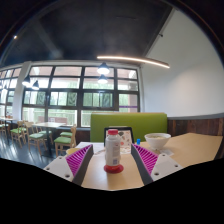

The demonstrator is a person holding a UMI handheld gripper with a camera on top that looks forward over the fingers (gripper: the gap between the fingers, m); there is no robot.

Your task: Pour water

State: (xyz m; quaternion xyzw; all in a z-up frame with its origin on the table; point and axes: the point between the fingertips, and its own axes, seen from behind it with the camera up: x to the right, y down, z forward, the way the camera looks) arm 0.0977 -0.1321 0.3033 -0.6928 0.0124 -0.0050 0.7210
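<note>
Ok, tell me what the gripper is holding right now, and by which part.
Nothing is held. The gripper is open; the small clear plastic bottle with a red base stands on the light wooden table between its fingers, gaps on both sides.

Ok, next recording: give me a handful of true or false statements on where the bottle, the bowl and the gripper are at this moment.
1. The bottle stands upright on the table. True.
2. The gripper is shut on the bottle. False: its fingers are open, and the bottle stands between them with a gap at each side.
3. A white bowl sits on the table beyond the fingers, to the right of the bottle. True.
4. The bottle lies tipped over inside the bowl. False: it stands apart from the bowl, on its own red base.
5. A green bench stands behind the table. True.
</note>
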